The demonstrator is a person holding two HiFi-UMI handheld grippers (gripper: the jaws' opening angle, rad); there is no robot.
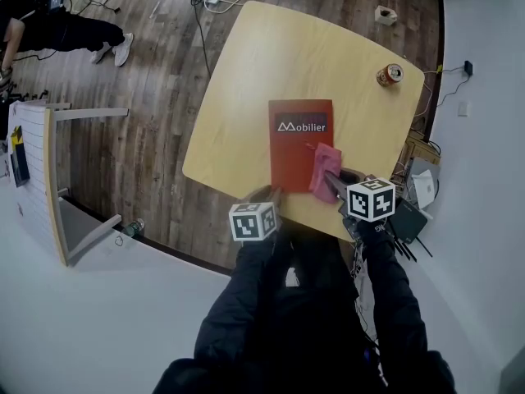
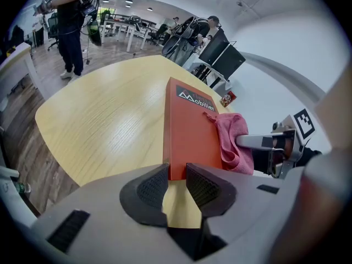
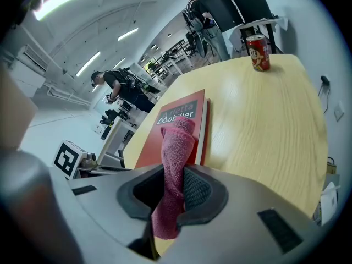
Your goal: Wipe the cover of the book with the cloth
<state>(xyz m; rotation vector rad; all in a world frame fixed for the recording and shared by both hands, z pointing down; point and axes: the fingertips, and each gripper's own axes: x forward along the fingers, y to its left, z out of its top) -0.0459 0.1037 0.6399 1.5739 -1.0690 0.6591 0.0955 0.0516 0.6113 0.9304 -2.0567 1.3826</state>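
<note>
A red book (image 1: 299,142) titled "Mobilier" lies flat on the light wooden table (image 1: 271,64). A pink cloth (image 1: 324,169) rests on the book's near right corner, and my right gripper (image 1: 335,184) is shut on it. In the right gripper view the cloth (image 3: 177,139) rises out of the pinched jaws (image 3: 175,172) onto the book (image 3: 157,142). My left gripper (image 1: 272,194) sits at the book's near left corner. Its jaws (image 2: 177,175) stand a little apart, with the book's corner (image 2: 184,131) at their tips and nothing gripped. The cloth (image 2: 231,136) shows to its right.
A red drink can (image 1: 390,75) stands near the table's far right corner. A white partition (image 1: 49,179) stands on the floor to the left, with a person (image 1: 57,31) beyond it. Bags and gear (image 1: 418,191) lie by the table's right edge. Cables run along the floor behind.
</note>
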